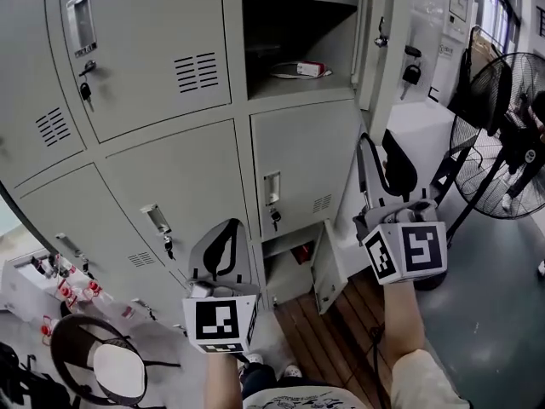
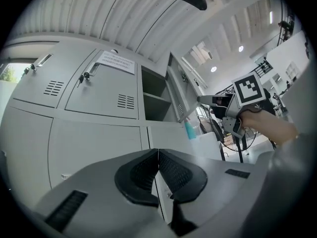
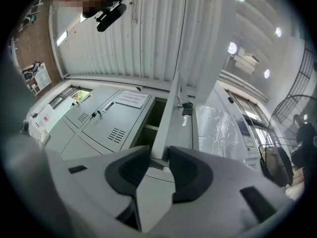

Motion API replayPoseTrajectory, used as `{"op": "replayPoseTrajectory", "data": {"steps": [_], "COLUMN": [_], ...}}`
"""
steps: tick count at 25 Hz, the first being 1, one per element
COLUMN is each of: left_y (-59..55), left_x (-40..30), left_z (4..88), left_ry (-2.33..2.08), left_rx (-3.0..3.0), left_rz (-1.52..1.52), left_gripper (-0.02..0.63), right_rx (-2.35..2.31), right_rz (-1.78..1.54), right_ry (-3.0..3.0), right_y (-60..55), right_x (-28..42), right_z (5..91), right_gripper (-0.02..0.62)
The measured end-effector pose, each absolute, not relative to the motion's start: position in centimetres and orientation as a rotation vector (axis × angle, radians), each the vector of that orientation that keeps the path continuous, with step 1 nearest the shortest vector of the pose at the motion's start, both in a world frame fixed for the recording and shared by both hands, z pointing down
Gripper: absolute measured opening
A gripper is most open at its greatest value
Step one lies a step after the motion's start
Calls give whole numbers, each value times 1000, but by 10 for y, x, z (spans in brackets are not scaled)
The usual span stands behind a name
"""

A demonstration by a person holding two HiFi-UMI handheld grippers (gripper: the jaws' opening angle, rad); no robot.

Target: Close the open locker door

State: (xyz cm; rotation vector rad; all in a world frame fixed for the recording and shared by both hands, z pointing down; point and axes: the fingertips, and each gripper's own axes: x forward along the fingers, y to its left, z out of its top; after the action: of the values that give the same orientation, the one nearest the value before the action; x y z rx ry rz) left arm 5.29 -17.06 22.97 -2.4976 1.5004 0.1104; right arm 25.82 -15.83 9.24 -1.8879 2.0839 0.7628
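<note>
The upper locker [image 1: 298,32] stands open, and its grey door [image 1: 372,41] is swung out to the right. My right gripper [image 1: 381,136] is just below the door's lower corner and points up at it. In the right gripper view the door's thin edge [image 3: 166,113] runs up from the gap of the right gripper [image 3: 158,152], whose jaws are apart; I cannot tell whether they touch it. My left gripper [image 1: 228,224] is lower, in front of the closed middle lockers. It is shut [image 2: 158,152] with nothing in it. The left gripper view shows the door [image 2: 178,90] and the right gripper [image 2: 200,99] beside it.
A small bottom locker [image 1: 294,271] also stands open, its door [image 1: 328,271] out to the right. A pedestal fan [image 1: 502,135] stands at the right, and a round chair [image 1: 102,365] at the lower left. A flat packet [image 1: 302,69] lies on the open locker's shelf. Keys hang in several locks.
</note>
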Motion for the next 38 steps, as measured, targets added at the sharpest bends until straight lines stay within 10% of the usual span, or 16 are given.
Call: {"op": "replayPoseTrajectory", "data": {"steps": [38], "left_y": [-242], "left_x": [-34], "left_z": [211], "left_ry": [1523], "left_rx": [-2438], "left_rz": [148], "left_gripper": [4], "right_rx": [-1924], "right_rz": [926], "right_ry": [2129], "right_y": [-279], "right_x": [138], "right_z": [100], "right_gripper": [104]}}
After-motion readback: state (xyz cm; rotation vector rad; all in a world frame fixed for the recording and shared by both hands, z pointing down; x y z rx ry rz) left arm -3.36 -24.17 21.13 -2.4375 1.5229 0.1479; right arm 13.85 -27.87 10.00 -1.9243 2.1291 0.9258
